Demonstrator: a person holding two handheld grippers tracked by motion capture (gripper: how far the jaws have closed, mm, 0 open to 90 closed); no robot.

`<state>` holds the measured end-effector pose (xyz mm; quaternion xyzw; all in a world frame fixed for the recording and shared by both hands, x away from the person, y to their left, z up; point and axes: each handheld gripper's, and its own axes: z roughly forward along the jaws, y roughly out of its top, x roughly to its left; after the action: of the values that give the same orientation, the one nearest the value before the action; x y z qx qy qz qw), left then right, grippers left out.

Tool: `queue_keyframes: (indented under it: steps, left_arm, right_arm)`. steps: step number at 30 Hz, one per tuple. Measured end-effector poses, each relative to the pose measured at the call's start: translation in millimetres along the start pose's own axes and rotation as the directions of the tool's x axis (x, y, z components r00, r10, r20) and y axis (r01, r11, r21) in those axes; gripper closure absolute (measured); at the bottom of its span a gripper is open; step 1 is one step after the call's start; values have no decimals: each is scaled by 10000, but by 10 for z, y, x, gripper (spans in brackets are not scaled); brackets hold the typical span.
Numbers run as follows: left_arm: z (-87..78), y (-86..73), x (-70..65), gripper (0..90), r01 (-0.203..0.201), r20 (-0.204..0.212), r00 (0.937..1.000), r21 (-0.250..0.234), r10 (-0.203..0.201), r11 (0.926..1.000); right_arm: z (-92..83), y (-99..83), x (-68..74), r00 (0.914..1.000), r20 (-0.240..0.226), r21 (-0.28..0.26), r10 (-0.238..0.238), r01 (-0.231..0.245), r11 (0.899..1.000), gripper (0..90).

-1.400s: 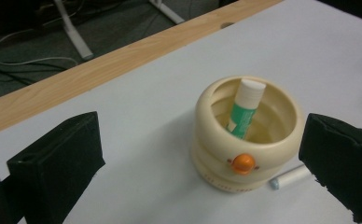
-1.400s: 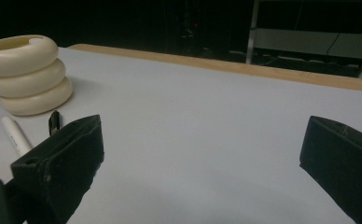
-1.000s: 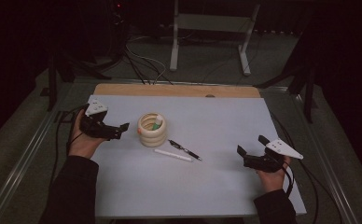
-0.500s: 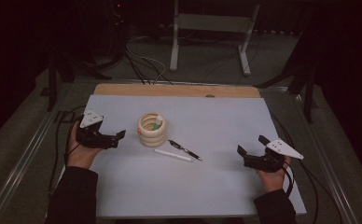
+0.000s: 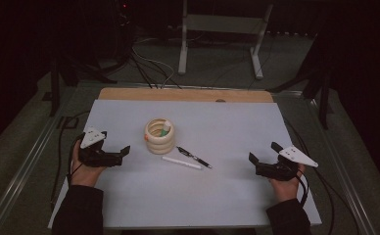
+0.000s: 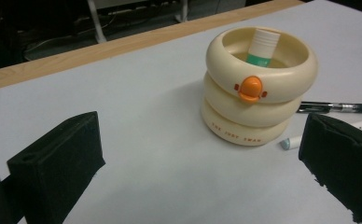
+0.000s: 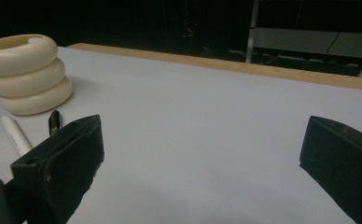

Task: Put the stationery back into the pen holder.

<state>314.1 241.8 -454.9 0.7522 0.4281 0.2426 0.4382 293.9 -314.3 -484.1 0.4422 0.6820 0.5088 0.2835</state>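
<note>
White-topped bench (image 5: 217, 122) in a dark room; left hand-held gripper (image 5: 120, 154) and right hand-held gripper (image 5: 256, 164) flank the ringed cream holder (image 5: 159, 136), jaws apart, empty.

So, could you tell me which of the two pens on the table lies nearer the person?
The white pen. It lies on the near side of the black pen, which sits just beyond it, closer to the cream ringed holder.

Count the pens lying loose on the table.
2. The black pen and the white pen lie side by side just right of the cream ringed holder; the holder hides part of each in the left gripper view.
</note>
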Motion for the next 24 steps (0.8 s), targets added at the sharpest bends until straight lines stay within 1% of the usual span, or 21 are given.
queue_keyframes:
  steps: [4, 8, 10, 12, 14, 16, 18, 21, 24]
  left_arm:
    - [6, -48, -23, 2, 66, -20, 10000, -133, -66, 9999]
    - [15, -92, -30, 2, 99, -19, 9999, -136, -99, 9999]
    - [14, -100, -23, 2, 129, -51, 9999, -92, -129, 9999]
    - [-4, -111, -19, 2, 238, -39, 9997, -196, -239, 9995]
    - [-19, -119, -19, 2, 196, -122, 9997, -182, -199, 9996]
    - [-24, -118, -13, 2, 283, -159, 9995, -274, -288, 9992]
    - [-22, -112, -17, 2, 316, -164, 9993, -336, -322, 9989]
    - [-10, -110, -25, 2, 299, -135, 9994, -287, -303, 9991]
    - [-1, -115, -23, 2, 340, -96, 9994, -268, -343, 9991]
  right_arm:
    - [0, -1, 2, 10000, 15, 17, -19, 19, 10000, 0]
    - [2, -4, 1, 10000, 36, 43, -46, 46, 10000, 0]
    - [5, -4, 5, 10000, 38, 49, -37, 36, 10000, 0]
    - [7, -2, 9, 10000, 38, 52, -62, 62, 10000, 0]
    - [3, -1, 12, 10000, 34, 44, -63, 63, 10000, 0]
    - [-1, 2, 13, 10000, 43, 40, -82, 81, 10000, 0]
    - [-6, 4, 11, 10000, 35, 21, -13, 13, 10000, 0]
    - [-17, 18, 0, 9997, 16, -69, 257, -257, 9996, 0]
    - [-24, 43, -10, 9994, 43, -8, 332, -332, 9994, 0]
